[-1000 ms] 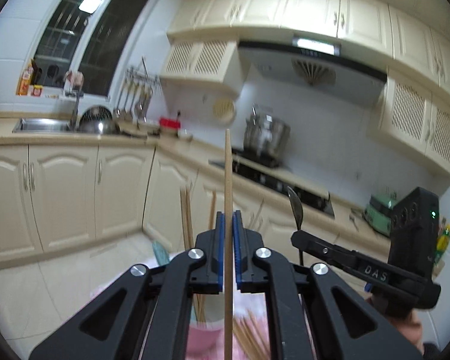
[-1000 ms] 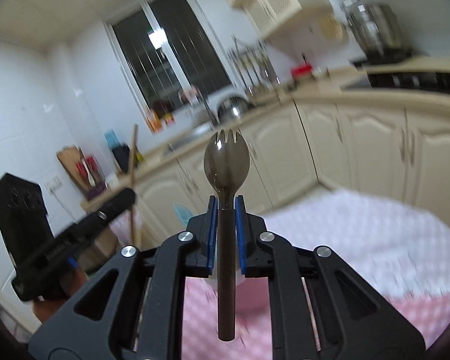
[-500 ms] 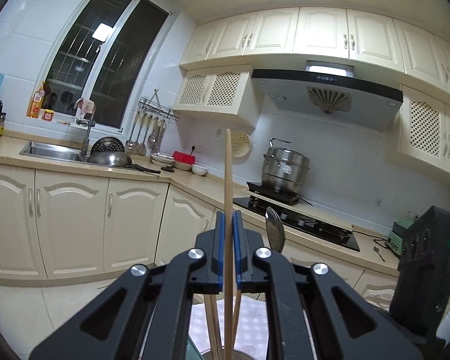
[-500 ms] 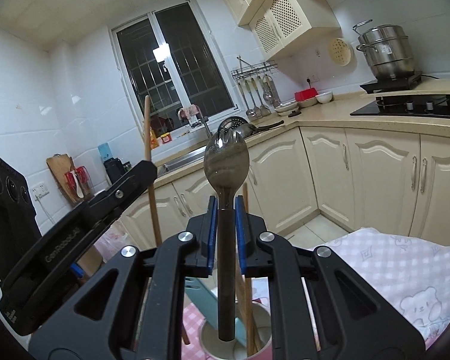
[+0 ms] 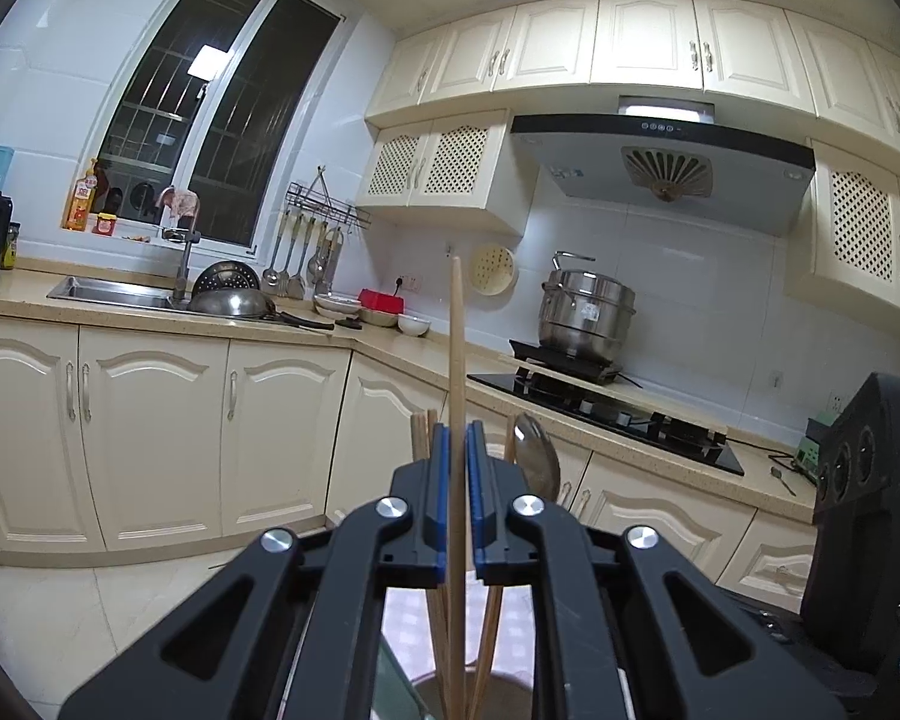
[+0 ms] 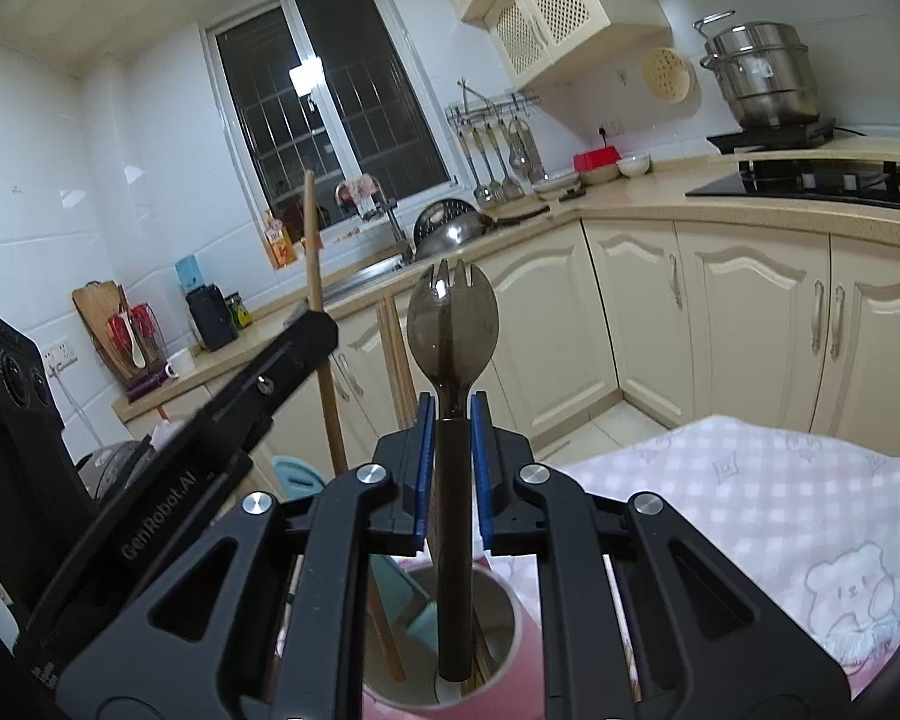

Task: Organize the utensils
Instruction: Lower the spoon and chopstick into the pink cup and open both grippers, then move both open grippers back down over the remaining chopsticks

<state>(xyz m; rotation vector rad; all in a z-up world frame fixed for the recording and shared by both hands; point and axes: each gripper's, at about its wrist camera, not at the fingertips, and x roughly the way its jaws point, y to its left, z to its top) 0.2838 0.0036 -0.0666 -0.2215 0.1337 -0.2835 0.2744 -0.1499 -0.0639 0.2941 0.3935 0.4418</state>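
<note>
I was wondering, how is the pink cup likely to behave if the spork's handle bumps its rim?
The pink cup looks tall, narrow and thin-walled, so probably light and apt to tip. It stands on a soft checked cloth, likely unsteady footing. The chopsticks leaning inside may pull it sideways; the spork looks stiff.

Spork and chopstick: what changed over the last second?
Both came down toward the pink cup; the spork now has its handle end inside the rim. The right gripper has just been opening slightly, spork between its pads. The left gripper stays clamped on the chopstick.
</note>
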